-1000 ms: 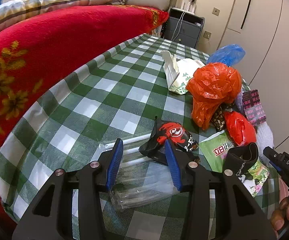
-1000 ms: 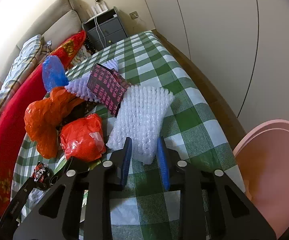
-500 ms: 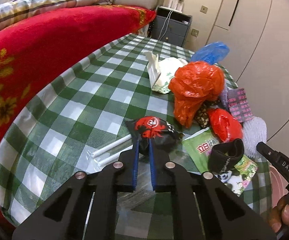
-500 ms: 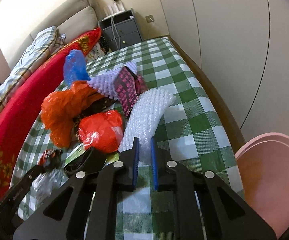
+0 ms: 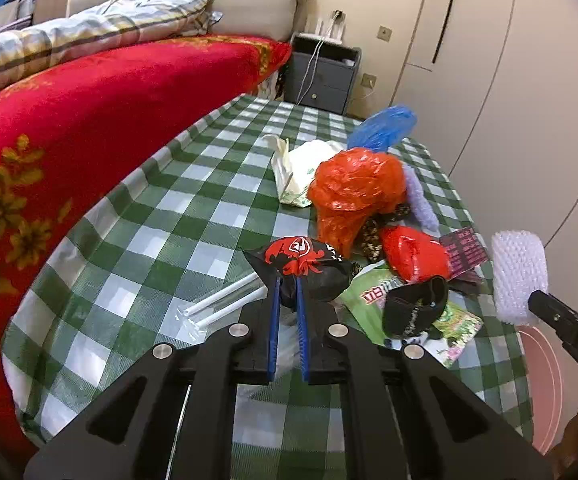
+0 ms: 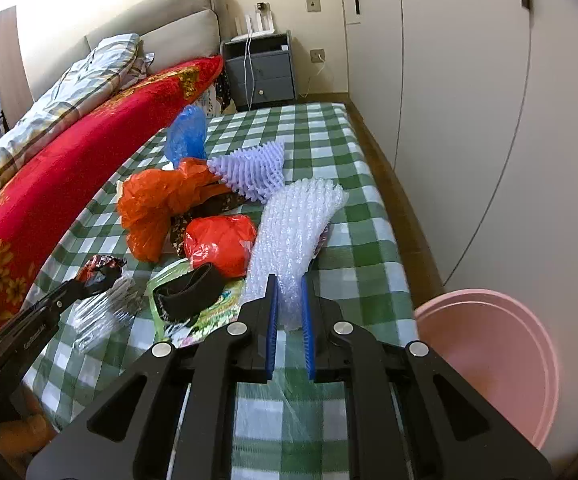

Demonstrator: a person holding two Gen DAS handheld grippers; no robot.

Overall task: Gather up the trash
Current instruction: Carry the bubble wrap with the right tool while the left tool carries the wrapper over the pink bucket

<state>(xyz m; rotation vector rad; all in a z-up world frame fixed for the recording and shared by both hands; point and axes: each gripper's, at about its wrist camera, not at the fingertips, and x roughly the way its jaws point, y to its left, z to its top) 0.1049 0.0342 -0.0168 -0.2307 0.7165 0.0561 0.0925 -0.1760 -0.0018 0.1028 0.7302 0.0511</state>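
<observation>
From the left wrist view, my left gripper [image 5: 287, 298] is clamped on the red-and-black snack wrapper [image 5: 303, 264], which sticks out just past its blue pads; the jaws have just been closing and the wrapper is pinched between them, I judge so it can come off the green checked tablecloth [image 5: 193, 216]. Ahead of the tips lie the orange plastic bag [image 5: 355, 196] and the small red bag [image 5: 413, 254], and below the jaws a clear sleeve with white straws [image 5: 225, 300]; whether that sleeve is caught too I cannot tell. From the right wrist view, my right gripper [image 6: 287, 300] is pinched on the near end of the bubble wrap [image 6: 297, 228], its jaws also having just been closing on it, and the sheet trails away ahead. The pink basin [image 6: 501, 364] sits right of this gripper, off the table's edge, probably where the trash goes.
</observation>
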